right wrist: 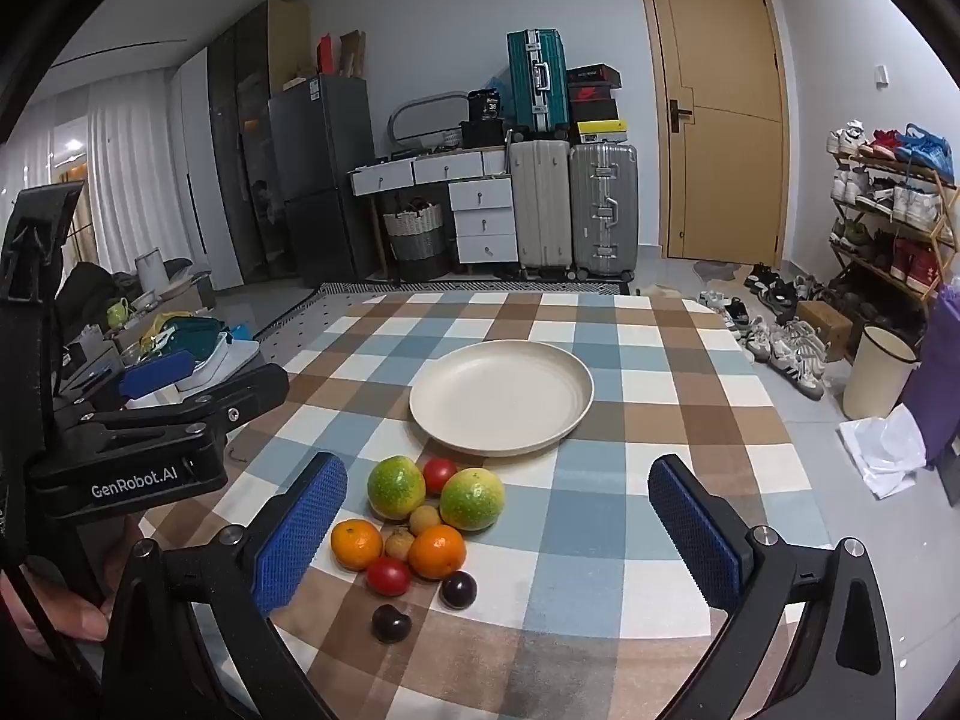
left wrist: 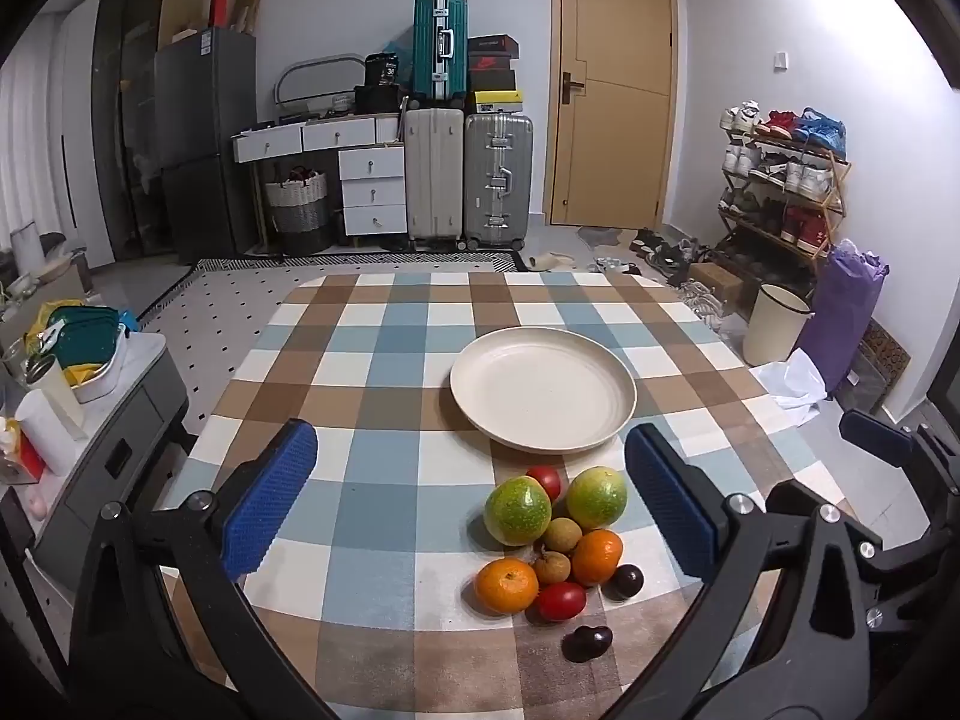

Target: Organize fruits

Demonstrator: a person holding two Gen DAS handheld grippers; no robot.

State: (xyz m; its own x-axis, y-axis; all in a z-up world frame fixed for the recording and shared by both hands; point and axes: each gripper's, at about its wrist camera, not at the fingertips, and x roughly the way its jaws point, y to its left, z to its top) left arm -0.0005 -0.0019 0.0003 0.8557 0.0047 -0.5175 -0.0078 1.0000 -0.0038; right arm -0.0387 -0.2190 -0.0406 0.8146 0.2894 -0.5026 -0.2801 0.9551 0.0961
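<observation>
A cluster of fruit lies on the checked tablecloth near the front: two green-yellow fruits (left wrist: 517, 510) (left wrist: 596, 497), two oranges (left wrist: 506, 585) (left wrist: 596, 557), two red tomatoes (left wrist: 560, 600), two small brown longans (left wrist: 562, 534) and two dark plums (left wrist: 587, 643). An empty cream plate (left wrist: 543, 397) sits just behind them; it also shows in the right wrist view (right wrist: 501, 397). My left gripper (left wrist: 471, 504) is open, above and in front of the fruit. My right gripper (right wrist: 498, 534) is open, with the fruit (right wrist: 396, 487) between its fingers and to the left.
The left gripper's body (right wrist: 150, 438) shows at the left of the right wrist view. A side cabinet with clutter (left wrist: 90, 396) stands left of the table. A cream bin (left wrist: 775, 324) and a shoe rack (left wrist: 786, 192) stand on the right. Suitcases (left wrist: 498, 180) line the far wall.
</observation>
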